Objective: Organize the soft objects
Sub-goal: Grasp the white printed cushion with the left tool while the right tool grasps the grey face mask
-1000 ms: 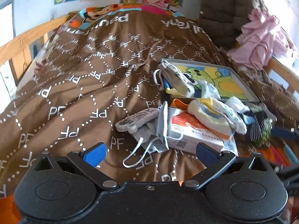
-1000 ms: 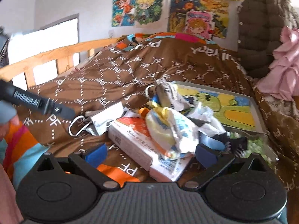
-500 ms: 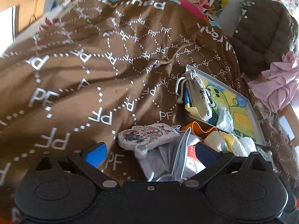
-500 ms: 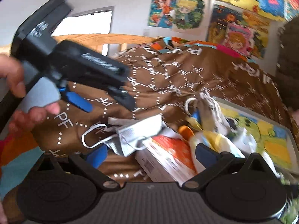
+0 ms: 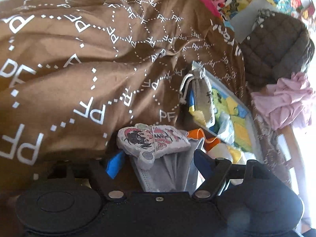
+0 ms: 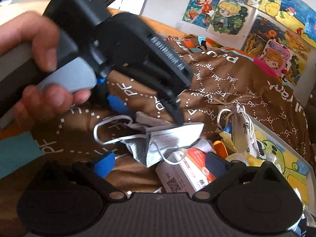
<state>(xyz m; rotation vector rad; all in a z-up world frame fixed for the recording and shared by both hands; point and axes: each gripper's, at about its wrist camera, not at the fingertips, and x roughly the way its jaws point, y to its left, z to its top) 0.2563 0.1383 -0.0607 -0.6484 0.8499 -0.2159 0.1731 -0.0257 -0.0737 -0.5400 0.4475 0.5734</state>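
Note:
A small cartoon-printed pouch (image 5: pixel 152 142) lies on a pile of grey face masks (image 5: pixel 167 169) on the brown blanket. My left gripper (image 5: pixel 159 164) is open, one finger on each side of the pouch and masks, low over the bed. The right wrist view shows the left gripper (image 6: pixel 148 114) in a person's hand (image 6: pixel 39 63), its tips at the masks (image 6: pixel 158 144). My right gripper (image 6: pixel 160 165) is open just short of the masks and holds nothing. A grey drawstring pouch (image 5: pixel 203 96) lies further back.
A white and orange box (image 6: pixel 187 175) sits under the masks. Behind them lies a framed cartoon picture (image 5: pixel 237 118) with yellow and white cloths (image 5: pixel 233 152) on its near edge. A pink garment (image 5: pixel 286 102) and a brown quilted jacket (image 5: pixel 276 47) are at the right.
My left gripper has moved forward and down onto the masks and printed pouch, and its fingers now stand a little closer together. The right gripper has turned left toward the masks.

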